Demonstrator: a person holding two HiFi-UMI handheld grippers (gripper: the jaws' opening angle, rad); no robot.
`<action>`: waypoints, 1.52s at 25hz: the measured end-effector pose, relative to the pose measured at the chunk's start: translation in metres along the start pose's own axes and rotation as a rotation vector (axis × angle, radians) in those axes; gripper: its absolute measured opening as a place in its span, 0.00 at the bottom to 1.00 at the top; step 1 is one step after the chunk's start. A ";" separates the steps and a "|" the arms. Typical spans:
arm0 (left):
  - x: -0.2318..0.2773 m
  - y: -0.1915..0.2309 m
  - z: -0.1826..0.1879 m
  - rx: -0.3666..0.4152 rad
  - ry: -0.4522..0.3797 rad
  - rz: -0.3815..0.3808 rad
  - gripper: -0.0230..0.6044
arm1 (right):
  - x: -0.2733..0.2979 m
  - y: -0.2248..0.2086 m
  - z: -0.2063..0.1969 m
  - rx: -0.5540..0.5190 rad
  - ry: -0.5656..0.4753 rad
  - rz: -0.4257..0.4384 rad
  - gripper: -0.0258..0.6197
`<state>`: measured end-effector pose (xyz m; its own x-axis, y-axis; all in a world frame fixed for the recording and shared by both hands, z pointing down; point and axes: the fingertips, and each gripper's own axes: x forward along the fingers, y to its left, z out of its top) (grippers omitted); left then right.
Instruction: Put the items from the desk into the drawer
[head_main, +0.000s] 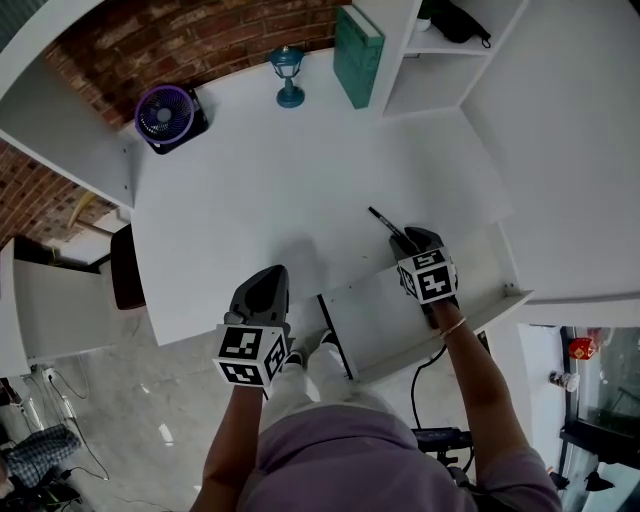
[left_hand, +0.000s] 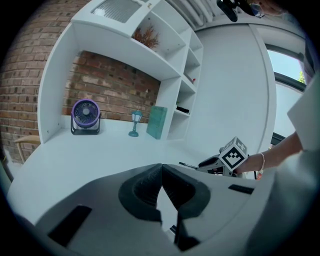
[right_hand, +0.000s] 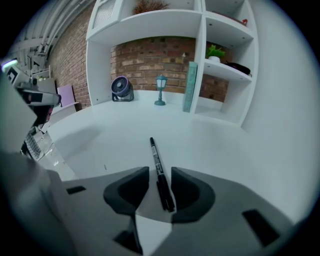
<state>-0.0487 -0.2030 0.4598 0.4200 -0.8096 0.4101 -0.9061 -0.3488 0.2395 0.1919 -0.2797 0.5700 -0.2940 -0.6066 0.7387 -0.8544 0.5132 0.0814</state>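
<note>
A black pen (head_main: 383, 222) lies on the white desk (head_main: 260, 190), just behind the open white drawer (head_main: 385, 320) at the desk's front right. My right gripper (head_main: 408, 240) is over the drawer's back edge. Its jaws are slightly apart around the pen's near end (right_hand: 159, 170); the pen lies close to the right jaw and clear of the left one. My left gripper (head_main: 268, 282) hovers at the desk's front edge, left of the drawer, shut with nothing in it (left_hand: 161, 171). In the left gripper view, the right gripper (left_hand: 216, 163) and the pen (left_hand: 188, 165) show to the right.
At the back of the desk stand a purple fan (head_main: 165, 113), a small blue lantern (head_main: 288, 76) and a green book (head_main: 357, 52) that leans on white shelves (head_main: 430, 70). A dark chair (head_main: 122, 266) stands left of the desk. Brick wall lies behind.
</note>
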 end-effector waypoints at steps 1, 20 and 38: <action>0.000 0.001 0.000 -0.001 0.000 0.001 0.04 | 0.000 0.001 0.000 -0.003 0.002 0.003 0.25; -0.013 0.008 -0.003 -0.005 0.001 0.007 0.04 | 0.002 0.012 -0.001 -0.060 0.043 0.001 0.13; -0.020 -0.006 -0.005 0.025 -0.005 -0.063 0.04 | -0.042 0.029 0.000 0.066 -0.053 -0.037 0.13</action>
<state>-0.0517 -0.1825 0.4543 0.4762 -0.7878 0.3906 -0.8788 -0.4110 0.2424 0.1794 -0.2390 0.5412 -0.2820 -0.6567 0.6994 -0.8912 0.4494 0.0626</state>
